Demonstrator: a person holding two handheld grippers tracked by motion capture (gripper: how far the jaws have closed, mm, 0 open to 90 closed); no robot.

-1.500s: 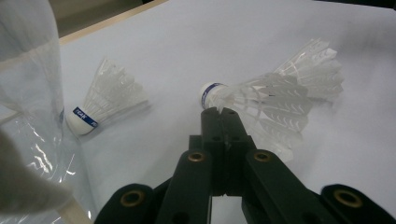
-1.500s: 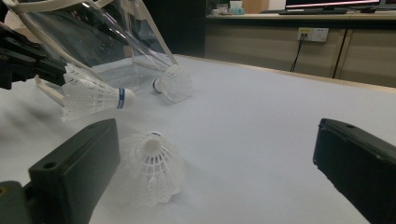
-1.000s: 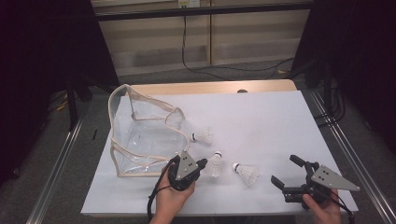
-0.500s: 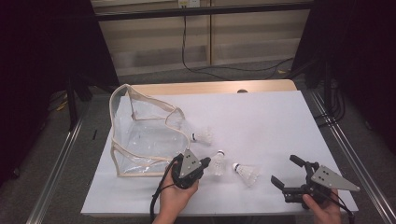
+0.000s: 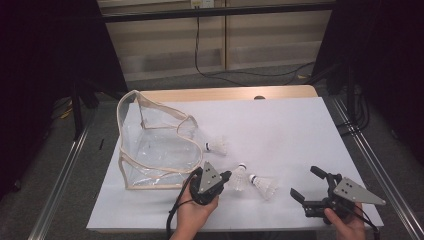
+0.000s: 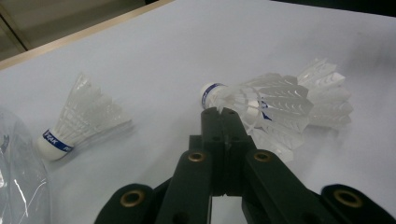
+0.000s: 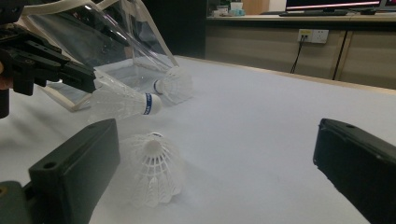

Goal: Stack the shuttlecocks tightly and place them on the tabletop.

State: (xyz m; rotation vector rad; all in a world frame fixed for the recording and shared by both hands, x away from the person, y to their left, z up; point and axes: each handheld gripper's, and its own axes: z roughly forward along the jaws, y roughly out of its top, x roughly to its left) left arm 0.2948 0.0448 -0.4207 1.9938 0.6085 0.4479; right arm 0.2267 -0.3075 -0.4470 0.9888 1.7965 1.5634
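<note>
My left gripper (image 5: 225, 176) is shut on the feather skirt of a white shuttlecock (image 5: 239, 177) with a blue band. In the left gripper view the black jaws (image 6: 223, 112) pinch the shuttlecock's (image 6: 261, 100) feathers. In the right gripper view that shuttlecock (image 7: 123, 103) lies level, slightly above the table. A second shuttlecock (image 5: 264, 184) lies on the white table sheet just to its right. A third shuttlecock (image 5: 217, 146) lies by the mouth of a clear bag (image 5: 155, 145) with beige trim. My right gripper (image 5: 307, 185) stands open at the front right, holding nothing.
The white sheet (image 5: 280, 130) covers a wooden table whose far edge (image 5: 225, 93) shows. Metal rails run along both sides. The bag stands open at the left, its mouth towards the shuttlecocks. The sheet's far right part holds nothing.
My left gripper has edged slightly to the right with the shuttlecock in its jaws. The right gripper has stayed where it was.
</note>
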